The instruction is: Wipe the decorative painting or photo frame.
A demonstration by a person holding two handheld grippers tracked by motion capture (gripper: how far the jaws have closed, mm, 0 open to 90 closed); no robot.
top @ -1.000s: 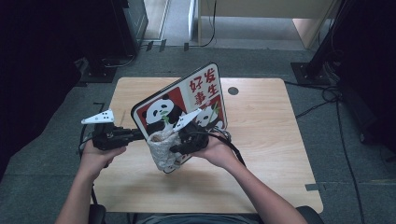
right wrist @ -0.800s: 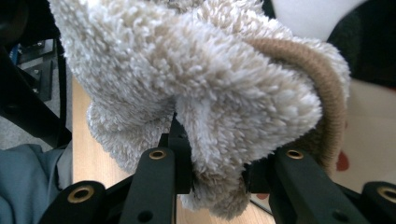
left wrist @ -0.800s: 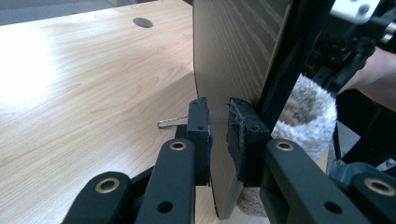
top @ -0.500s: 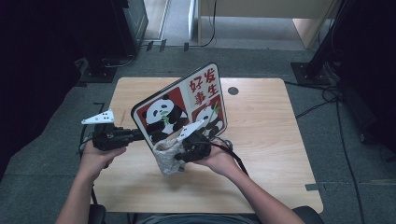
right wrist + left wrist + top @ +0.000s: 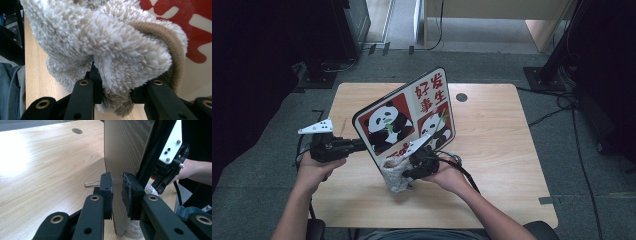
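Board (image 5: 404,117) with panda pictures stands tilted on edge over the table (image 5: 497,150), its near edge clamped between the left gripper (image 5: 117,192) pads. Just beside the board's lower corner, the right gripper (image 5: 112,97) pinches a fluffy cloth (image 5: 394,175). Its brown band (image 5: 172,45) shows in the right gripper view. A wire clip (image 5: 91,183), partly hidden behind the left gripper, lies past the board.

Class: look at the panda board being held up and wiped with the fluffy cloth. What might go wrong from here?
1. The left tongs pinch the panda board only at one edge; pressure from wiping may twist it loose.
2. The fluffy cloth is bunched in the right tongs, so it could slip out mid-wipe.
3. The tilted board might tip onto the table.
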